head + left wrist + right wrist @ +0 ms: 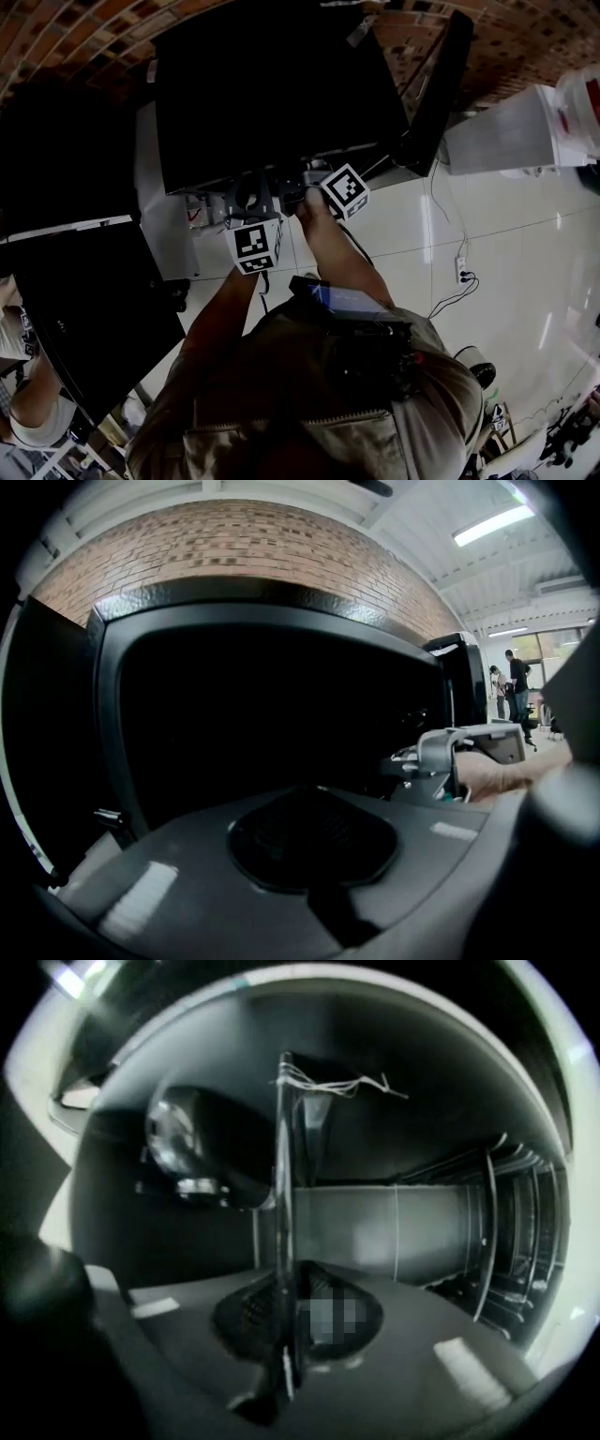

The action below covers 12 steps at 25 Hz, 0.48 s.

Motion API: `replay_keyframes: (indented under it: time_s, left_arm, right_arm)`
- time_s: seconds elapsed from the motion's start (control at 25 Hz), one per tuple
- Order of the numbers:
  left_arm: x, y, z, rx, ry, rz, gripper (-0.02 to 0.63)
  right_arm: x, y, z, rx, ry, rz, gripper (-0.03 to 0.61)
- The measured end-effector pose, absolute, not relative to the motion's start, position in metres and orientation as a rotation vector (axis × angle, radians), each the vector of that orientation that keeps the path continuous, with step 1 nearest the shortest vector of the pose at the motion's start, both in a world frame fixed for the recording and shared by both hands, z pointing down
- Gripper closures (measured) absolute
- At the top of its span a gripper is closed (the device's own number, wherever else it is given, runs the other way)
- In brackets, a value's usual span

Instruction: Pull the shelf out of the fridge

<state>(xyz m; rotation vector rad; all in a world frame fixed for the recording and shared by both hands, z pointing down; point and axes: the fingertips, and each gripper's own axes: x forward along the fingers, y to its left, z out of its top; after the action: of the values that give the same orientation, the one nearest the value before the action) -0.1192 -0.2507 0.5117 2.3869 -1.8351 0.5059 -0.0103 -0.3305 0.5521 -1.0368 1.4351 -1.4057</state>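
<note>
The black fridge (272, 84) stands in front of me with its door (436, 84) swung open to the right. In the right gripper view I look into the grey interior. The thin shelf (281, 1176) shows edge-on as a line down the middle, and my right gripper (286, 1321) is shut on its front edge. My left gripper (314, 841) hangs outside the dark fridge opening (272, 724), jaws together with nothing between them. In the head view the left gripper (246, 195) and right gripper (298, 186) sit side by side at the fridge's front. The right gripper (427, 761) and its hand show at the right of the left gripper view.
A black cabinet (84, 309) stands at the left and a white bin (502, 131) at the right. A power strip with cable (462, 270) lies on the glossy white floor. Ribbed supports (497, 1241) line the fridge's inner wall. Another person's arm (28, 412) is at the lower left.
</note>
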Motion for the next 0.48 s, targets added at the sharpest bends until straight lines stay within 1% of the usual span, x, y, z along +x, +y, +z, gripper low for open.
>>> replay_keyframes:
  time_s: [0.48]
  left_arm:
    - [-0.12, -0.188, 0.492, 2.432, -1.845, 0.483, 0.608]
  right_arm:
    - [-0.003, -0.259, 0.542, -1.031, 1.436, -1.415, 0.568]
